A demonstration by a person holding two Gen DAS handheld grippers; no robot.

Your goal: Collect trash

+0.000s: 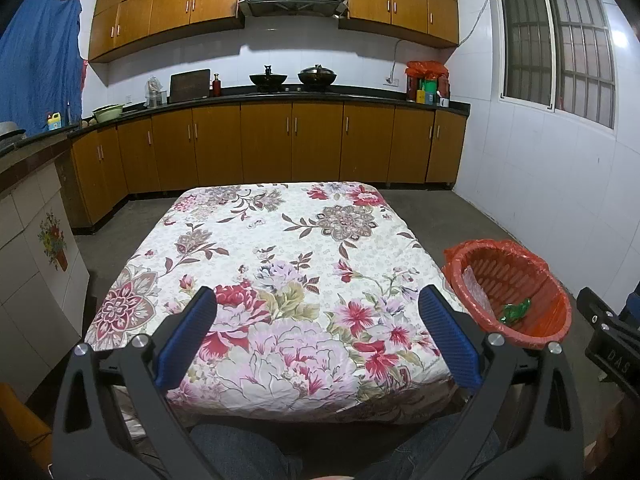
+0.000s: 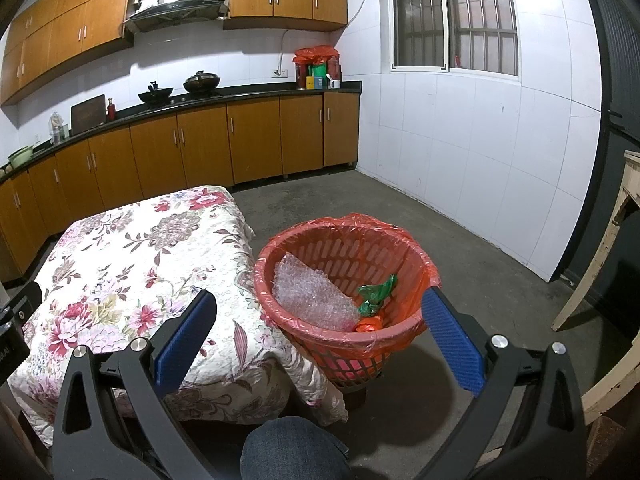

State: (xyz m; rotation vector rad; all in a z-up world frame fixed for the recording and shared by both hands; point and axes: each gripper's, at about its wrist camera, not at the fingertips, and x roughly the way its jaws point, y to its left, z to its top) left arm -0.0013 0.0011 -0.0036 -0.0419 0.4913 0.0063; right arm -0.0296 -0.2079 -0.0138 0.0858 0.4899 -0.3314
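Observation:
An orange trash basket (image 2: 340,240) lined with an orange bag stands on the floor at the table's right side; it also shows in the left wrist view (image 1: 532,280). Inside lie bubble wrap (image 2: 312,292), a green wrapper (image 2: 374,294) and an orange scrap (image 2: 370,324). My right gripper (image 2: 320,332) is open and empty, held above the basket's near rim. My left gripper (image 1: 318,328) is open and empty above the near part of the floral tablecloth (image 1: 272,264). No trash shows on the cloth.
Wooden kitchen cabinets (image 1: 280,144) with a black counter, woks and bottles line the far wall. A white tiled wall with a window (image 2: 452,16) is on the right. A worn wooden frame (image 2: 612,240) stands at far right. My knees are below the grippers.

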